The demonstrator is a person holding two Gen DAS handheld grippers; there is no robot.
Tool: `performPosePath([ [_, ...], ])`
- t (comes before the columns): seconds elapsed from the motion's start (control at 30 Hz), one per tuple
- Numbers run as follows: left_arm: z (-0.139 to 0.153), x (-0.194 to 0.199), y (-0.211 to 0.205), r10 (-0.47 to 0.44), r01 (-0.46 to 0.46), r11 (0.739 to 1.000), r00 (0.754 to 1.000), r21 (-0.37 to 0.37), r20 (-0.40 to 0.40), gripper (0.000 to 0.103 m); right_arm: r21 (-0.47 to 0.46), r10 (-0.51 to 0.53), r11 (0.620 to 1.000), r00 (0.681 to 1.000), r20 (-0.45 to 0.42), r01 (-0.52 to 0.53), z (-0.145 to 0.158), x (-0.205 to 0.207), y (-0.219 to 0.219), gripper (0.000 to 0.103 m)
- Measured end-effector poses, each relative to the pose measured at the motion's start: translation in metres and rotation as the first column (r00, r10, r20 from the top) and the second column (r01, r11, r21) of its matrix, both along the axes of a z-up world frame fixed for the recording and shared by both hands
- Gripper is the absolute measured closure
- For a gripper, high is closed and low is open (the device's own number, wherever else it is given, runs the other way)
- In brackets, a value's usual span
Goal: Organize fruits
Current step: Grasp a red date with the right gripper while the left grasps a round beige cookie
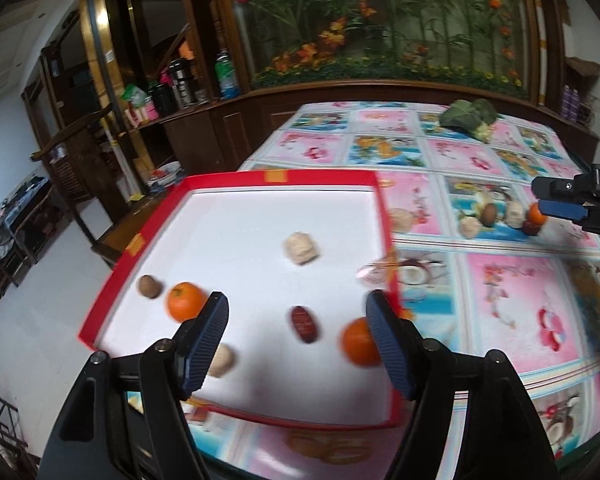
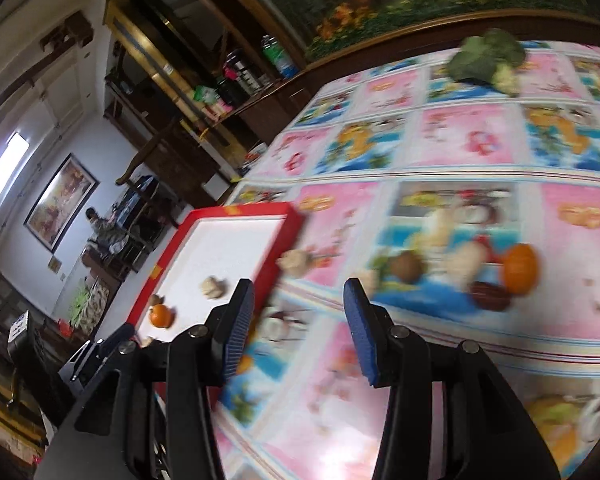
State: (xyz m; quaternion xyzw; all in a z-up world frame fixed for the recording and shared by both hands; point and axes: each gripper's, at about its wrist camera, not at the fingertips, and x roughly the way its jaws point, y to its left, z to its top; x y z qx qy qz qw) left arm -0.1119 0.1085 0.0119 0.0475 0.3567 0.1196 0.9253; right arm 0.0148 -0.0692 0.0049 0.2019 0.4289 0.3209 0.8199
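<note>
A red-rimmed tray point(image 1: 284, 178) with a white floor occupies the centre-left of the left wrist view. It holds a brown nut point(image 1: 150, 286) and an orange point(image 1: 186, 301) at the left, a pale lumpy item point(image 1: 302, 248) near the centre, a dark red date point(image 1: 305, 324) in front of it, a second orange point(image 1: 358, 342) at the lower right, and another pale item point(image 1: 222, 360) at the lower left.

The left gripper point(image 1: 296, 316) sits at the bottom of the same view over the tray. Its jaws stand apart with nothing between them. The second orange lies just beside the right-hand finger; contact cannot be determined because of blur.

The right gripper point(image 2: 298, 300) appears at the bottom centre of the right wrist view, over the tablecloth point(image 2: 480, 148). Its jaws are apart and empty.

Fruit outside the tray lies in a group at the centre right of that view: a brown fruit point(image 2: 407, 266), a loose orange point(image 2: 520, 268) and a dark red fruit point(image 2: 490, 295), with pale pieces between them. One pale piece point(image 2: 296, 264) lies just beside the tray's right rim.

The tablecloth carries pink and blue picture squares. A cauliflower point(image 2: 488, 58) with green leaves rests near its far edge, upper right. Dark wooden shelving point(image 1: 172, 80) with bottles stands at the upper left, and a flower mural point(image 1: 380, 20) fills the top. A seated person point(image 2: 100, 224) is visible at the centre left.
</note>
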Motion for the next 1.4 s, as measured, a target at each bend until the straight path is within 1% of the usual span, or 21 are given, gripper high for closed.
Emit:
performPosePath([
  [0.1,-0.003,0.002,-0.021,-0.060,0.060,0.998,0.998,0.002,-0.017,0.031,0.019,-0.072,0.997,0.996,-0.045,0.073,-0.007,0.007,-0.045,0.054],
  [0.2,-0.006,0.004,-0.039,-0.113,0.113,0.994,0.993,0.005,-0.033,0.031,0.073,-0.117,0.989,0.988,-0.104,0.125,-0.013,0.012,-0.077,0.054],
  [0.27,-0.009,0.007,-0.050,-0.140,0.140,0.990,0.989,0.001,-0.046,0.030,0.103,-0.131,0.984,0.981,-0.143,0.146,-0.017,0.015,-0.085,0.054],
  [0.33,-0.011,0.009,-0.057,-0.159,0.159,0.987,0.986,-0.004,-0.054,0.030,0.099,-0.106,0.987,0.979,-0.173,0.125,-0.020,0.018,-0.079,0.054],
  [0.4,-0.013,0.012,-0.066,-0.179,0.180,0.984,0.982,-0.005,-0.063,0.030,0.041,-0.091,0.994,0.980,-0.175,0.099,-0.022,0.018,-0.066,0.054],
  [0.47,-0.015,0.018,-0.072,-0.198,0.198,0.980,0.978,-0.009,-0.072,0.030,-0.053,-0.099,0.994,0.983,-0.156,0.091,-0.024,0.017,-0.053,0.054],
  [0.53,-0.016,0.027,-0.077,-0.217,0.216,0.976,0.973,-0.018,-0.081,0.030,-0.123,-0.113,0.988,0.984,-0.140,0.096,-0.028,0.016,-0.049,0.054],
  [0.6,-0.016,0.036,-0.080,-0.236,0.234,0.972,0.968,-0.034,-0.087,0.030,-0.205,-0.129,0.973,0.985,-0.114,0.104,-0.033,0.020,-0.043,0.054],
  [0.67,-0.016,0.048,-0.081,-0.240,0.236,0.971,0.966,-0.047,-0.094,0.030,-0.250,-0.123,0.963,0.988,-0.092,0.096,-0.036,0.023,-0.036,0.054],
  [0.8,-0.021,0.074,-0.078,-0.245,0.234,0.967,0.962,-0.101,-0.118,0.030,-0.377,-0.072,0.923,0.997,0.014,0.072,-0.035,0.021,-0.012,0.055],
  [0.9,-0.025,0.089,-0.080,-0.263,0.244,0.960,0.954,-0.135,-0.142,0.030,-0.442,-0.036,0.895,0.997,0.070,0.064,-0.036,0.018,0.002,0.055],
  [1.0,-0.033,0.103,-0.085,-0.279,0.254,0.955,0.944,-0.154,-0.175,0.030,-0.490,-0.005,0.870,0.994,0.110,0.058,-0.037,0.019,0.009,0.055],
  [1.07,-0.038,0.111,-0.088,-0.284,0.254,0.953,0.939,-0.164,-0.195,0.030,-0.533,0.018,0.844,0.991,0.132,0.055,-0.037,0.018,0.012,0.061],
  [1.1,-0.040,0.115,-0.088,-0.278,0.246,0.954,0.939,-0.171,-0.202,0.030,-0.555,0.025,0.830,0.990,0.139,0.057,-0.037,0.018,0.012,0.068],
  [1.13,-0.042,0.118,-0.088,-0.277,0.241,0.953,0.939,-0.185,-0.205,0.030,-0.555,0.028,0.830,0.990,0.136,0.053,-0.037,0.019,0.011,0.072],
  [1.27,-0.044,0.128,-0.089,-0.263,0.225,0.955,0.944,-0.195,-0.198,0.031,-0.545,0.035,0.838,0.994,0.106,0.029,-0.035,0.019,0.003,0.072],
  [1.33,-0.045,0.132,-0.089,-0.265,0.226,0.953,0.944,-0.201,-0.195,0.031,-0.515,0.019,0.857,0.997,0.075,0.023,-0.032,0.020,-0.006,0.073],
  [1.4,-0.048,0.137,-0.089,-0.259,0.218,0.954,0.945,-0.207,-0.200,0.031,-0.464,-0.020,0.885,0.998,0.059,0.045,-0.025,0.022,-0.021,0.073],
])
